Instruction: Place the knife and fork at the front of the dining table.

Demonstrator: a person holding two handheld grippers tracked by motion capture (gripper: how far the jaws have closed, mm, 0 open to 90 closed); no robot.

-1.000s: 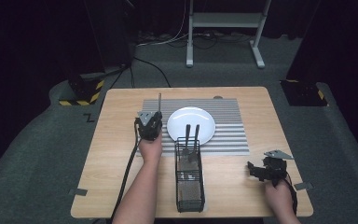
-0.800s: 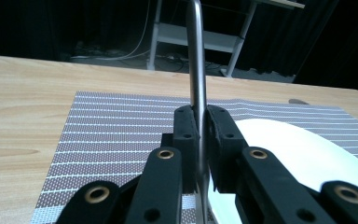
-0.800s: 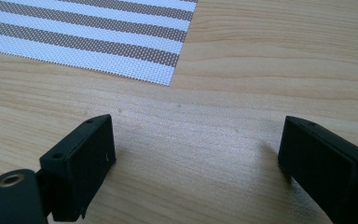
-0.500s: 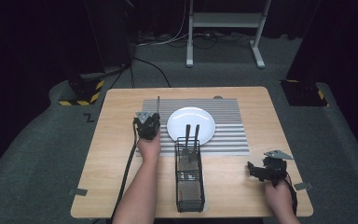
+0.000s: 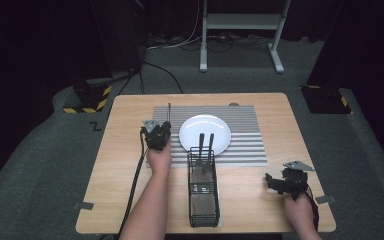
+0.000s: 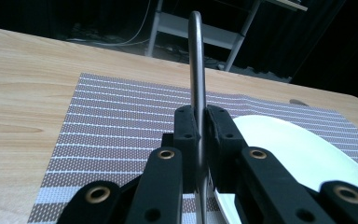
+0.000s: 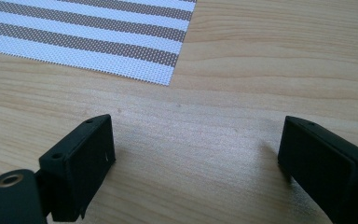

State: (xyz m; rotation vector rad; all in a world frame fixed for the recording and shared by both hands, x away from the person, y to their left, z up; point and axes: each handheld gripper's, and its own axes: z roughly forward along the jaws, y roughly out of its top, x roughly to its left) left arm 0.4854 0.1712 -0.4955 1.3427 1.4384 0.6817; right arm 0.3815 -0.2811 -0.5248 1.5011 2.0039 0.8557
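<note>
While my left gripper (image 6: 199, 140) jaws clamp a metal utensil handle (image 6: 196, 60) over the placemat (image 6: 121, 121) | right gripper (image 7: 196, 158) jaws apart above bare desk (image 7: 261, 56)

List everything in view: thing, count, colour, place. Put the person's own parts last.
Table: one, light wood, centre of the high view.
Placemat: one, grey-and-white striped, far middle of the table.
Plate: one, white, on the placemat.
Wire caddy: one, black, near the plate's front edge.
Utensil handles: two, dark, standing in the caddy.
Metal utensil: one, silver, clamped in the left claw, over the placemat left of the plate.
Stand: one, grey, on the floor beyond the table.
Left claw: black, shut on the utensil.
Right claw: black, open over bare table.
</note>
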